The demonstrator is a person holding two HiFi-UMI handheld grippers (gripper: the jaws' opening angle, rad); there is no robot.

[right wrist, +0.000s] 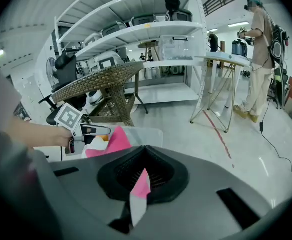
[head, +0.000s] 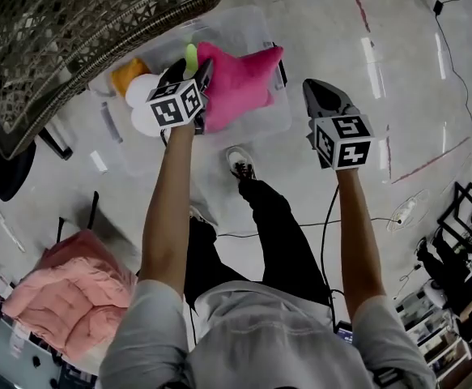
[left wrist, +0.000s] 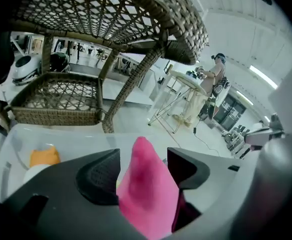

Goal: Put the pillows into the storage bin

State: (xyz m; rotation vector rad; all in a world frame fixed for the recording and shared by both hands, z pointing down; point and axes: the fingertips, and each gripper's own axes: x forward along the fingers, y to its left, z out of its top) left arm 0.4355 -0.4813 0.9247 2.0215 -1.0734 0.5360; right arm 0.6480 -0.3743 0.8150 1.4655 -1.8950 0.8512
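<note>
Pink pillow [head: 244, 79] lies between the down-tilted left gripper's [left wrist: 143, 166] wide jaws; right gripper [right wrist: 144, 160], beside the bin [head: 278, 118], is closed.

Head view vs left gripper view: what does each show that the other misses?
Head view only: right hand-held gripper, shut, beside the storage bin; pale pink cushion at lower left. Left gripper view only: left hand-held gripper with jaws apart around the tip of the pink pillow; a person at a distant table. Both: pink pillow, storage bin, orange pillow, wicker furniture.
</note>
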